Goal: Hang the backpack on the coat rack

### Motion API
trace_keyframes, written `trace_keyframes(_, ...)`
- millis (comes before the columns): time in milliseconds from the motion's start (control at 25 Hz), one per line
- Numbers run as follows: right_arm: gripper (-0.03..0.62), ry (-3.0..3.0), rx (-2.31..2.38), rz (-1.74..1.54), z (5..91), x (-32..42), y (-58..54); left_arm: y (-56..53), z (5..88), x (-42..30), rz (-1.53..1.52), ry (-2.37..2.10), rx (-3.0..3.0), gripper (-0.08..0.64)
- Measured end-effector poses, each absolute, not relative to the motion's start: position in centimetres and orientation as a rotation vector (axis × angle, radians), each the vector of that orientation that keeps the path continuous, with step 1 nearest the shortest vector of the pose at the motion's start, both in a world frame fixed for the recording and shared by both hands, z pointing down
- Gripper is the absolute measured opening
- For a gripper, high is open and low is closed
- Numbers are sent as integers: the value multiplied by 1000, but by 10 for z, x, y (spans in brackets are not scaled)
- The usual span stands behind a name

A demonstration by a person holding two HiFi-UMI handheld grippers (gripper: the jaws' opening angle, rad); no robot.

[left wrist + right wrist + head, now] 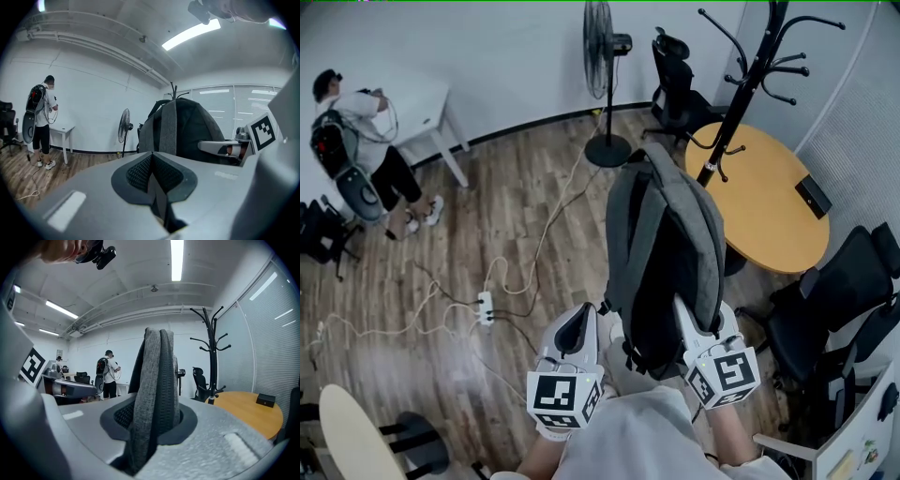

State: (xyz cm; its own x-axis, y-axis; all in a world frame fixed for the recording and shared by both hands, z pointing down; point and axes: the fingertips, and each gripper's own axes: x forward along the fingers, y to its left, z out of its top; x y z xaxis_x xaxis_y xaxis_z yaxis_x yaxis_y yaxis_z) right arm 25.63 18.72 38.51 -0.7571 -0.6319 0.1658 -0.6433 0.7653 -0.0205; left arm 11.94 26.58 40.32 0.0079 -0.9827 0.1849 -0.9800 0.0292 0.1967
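Observation:
A grey and black backpack [670, 244] hangs upright in the air between my two grippers. My right gripper [686, 314] is shut on its grey shoulder strap [152, 380], which rises thick out of the jaws [150, 413]. My left gripper [579, 323] sits at the bag's lower left. Its pads [152, 161] are closed with a thin dark strip, seemingly a narrow backpack strap, pinched between them. The bag [187, 126] shows ahead and to the right in the left gripper view. The black coat rack [750, 75] stands beyond the bag by the round table, also visible as the coat rack [212, 352].
A round wooden table [769, 206] stands right behind the rack, with black office chairs [844, 291] to its right and one chair [675, 75] at the back. A standing fan [602, 56], a power strip with cables [486, 307] and a person [356, 141] by a white table are to the left.

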Motion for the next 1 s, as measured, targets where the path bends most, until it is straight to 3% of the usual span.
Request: trace_keyframes(1000, 86, -2915, 956, 125, 355, 182, -32, 44, 357, 62, 60, -2104, 2055, 18)
